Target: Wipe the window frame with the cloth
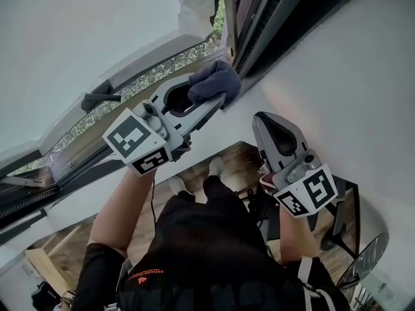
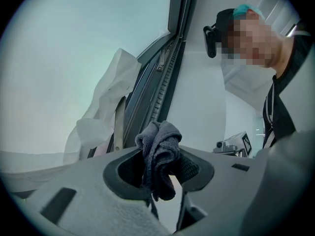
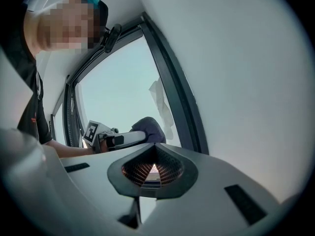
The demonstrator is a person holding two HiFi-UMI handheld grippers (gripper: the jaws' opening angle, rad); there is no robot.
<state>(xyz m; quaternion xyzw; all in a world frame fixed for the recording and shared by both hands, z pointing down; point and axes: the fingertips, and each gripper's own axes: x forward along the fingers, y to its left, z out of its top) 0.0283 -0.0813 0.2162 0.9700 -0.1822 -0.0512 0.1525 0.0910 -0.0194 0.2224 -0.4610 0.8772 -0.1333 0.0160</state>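
The dark blue-grey terry cloth is a crumpled wad. Its folds run lengthwise between the jaws of the left grey plastic gripper, which are clamped on it. Its bunched end points past the jaw tips and presses against the dark metal window frame near the frame's lower corner. The right grey plastic gripper hangs beside the white wall, its jaws closed on nothing, well apart from the frame.

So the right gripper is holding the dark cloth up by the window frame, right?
Not quite. It is the left gripper that holds the dark cloth up by the window frame; the left gripper view shows the cloth pinched between its jaws. The right gripper has its jaws together with nothing in them.
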